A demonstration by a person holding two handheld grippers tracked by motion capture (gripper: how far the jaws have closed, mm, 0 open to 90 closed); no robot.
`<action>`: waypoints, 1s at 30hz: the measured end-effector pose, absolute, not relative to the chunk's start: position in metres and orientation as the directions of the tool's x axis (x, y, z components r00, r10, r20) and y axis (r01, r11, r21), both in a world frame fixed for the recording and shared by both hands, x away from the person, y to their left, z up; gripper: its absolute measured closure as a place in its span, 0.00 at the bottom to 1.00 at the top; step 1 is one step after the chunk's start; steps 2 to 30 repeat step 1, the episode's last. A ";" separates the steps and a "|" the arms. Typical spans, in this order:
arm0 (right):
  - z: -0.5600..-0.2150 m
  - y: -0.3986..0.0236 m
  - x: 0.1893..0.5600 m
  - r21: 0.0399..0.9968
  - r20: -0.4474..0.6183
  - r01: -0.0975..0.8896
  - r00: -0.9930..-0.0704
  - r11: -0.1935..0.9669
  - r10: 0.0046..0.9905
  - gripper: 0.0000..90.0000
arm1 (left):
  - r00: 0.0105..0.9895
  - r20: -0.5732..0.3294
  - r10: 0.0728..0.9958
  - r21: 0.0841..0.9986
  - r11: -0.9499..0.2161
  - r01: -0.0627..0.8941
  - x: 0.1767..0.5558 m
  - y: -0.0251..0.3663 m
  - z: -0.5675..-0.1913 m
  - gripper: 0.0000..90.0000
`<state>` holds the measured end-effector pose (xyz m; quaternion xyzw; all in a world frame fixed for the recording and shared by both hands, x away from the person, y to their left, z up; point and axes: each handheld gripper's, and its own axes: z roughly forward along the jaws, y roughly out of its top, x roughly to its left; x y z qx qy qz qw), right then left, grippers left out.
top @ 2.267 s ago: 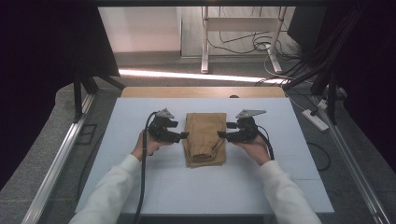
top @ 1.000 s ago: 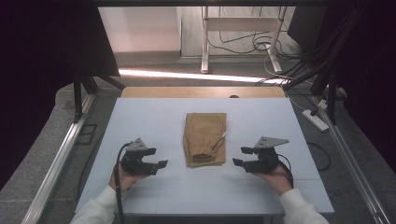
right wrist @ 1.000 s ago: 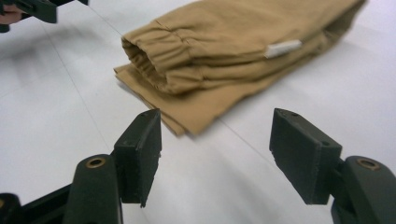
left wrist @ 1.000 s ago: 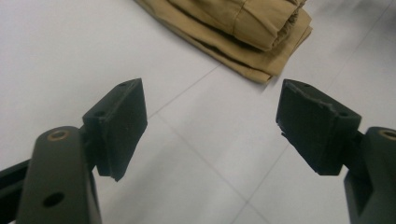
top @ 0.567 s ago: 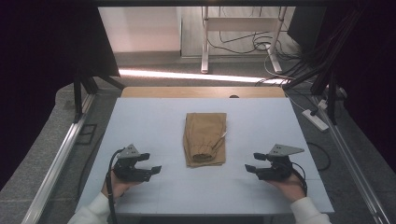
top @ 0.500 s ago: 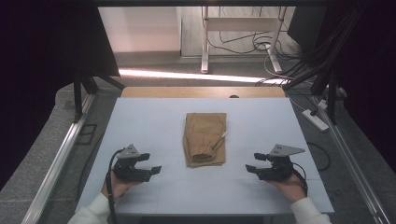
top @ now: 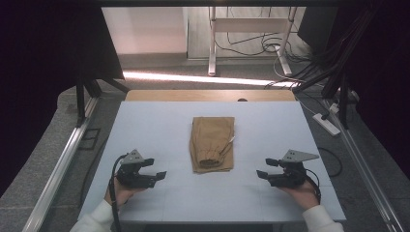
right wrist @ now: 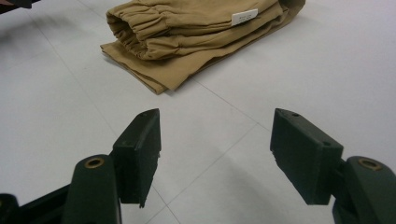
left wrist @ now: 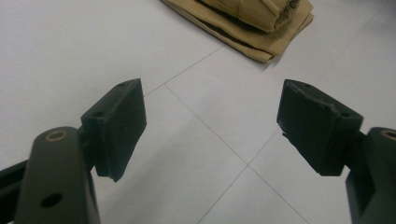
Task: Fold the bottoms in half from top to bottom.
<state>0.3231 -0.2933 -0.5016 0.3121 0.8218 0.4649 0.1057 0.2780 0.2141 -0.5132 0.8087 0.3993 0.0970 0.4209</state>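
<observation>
a pair of tan trousers [top: 212, 143] lies folded in the middle of the pale table [top: 270, 125], its elastic waistband rolled toward the near edge and a small white label [right wrist: 244, 17] showing on top; the left gripper [top: 157, 168] sits low near the front left corner, well apart from the cloth, its jaws spread wide with only bare table between them; the right gripper [top: 263, 168] rests near the front right corner, also well clear of the trousers, jaws wide apart and holding nothing; both point inward toward the bundle; each is held in a white-sleeved hand coming up from the near edge
</observation>
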 end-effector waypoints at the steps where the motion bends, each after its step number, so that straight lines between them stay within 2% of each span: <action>1: -0.502 -0.293 0.323 0.831 0.116 0.414 -0.783 0.373 0.611 0.38 | 0.662 -0.178 0.728 0.758 -0.327 0.565 0.278 0.214 -0.513 0.26; 30: -0.502 -0.293 0.323 0.831 0.116 0.414 -0.783 0.373 0.611 0.38 | 0.662 -0.178 0.728 0.758 -0.327 0.565 0.278 0.214 -0.513 0.26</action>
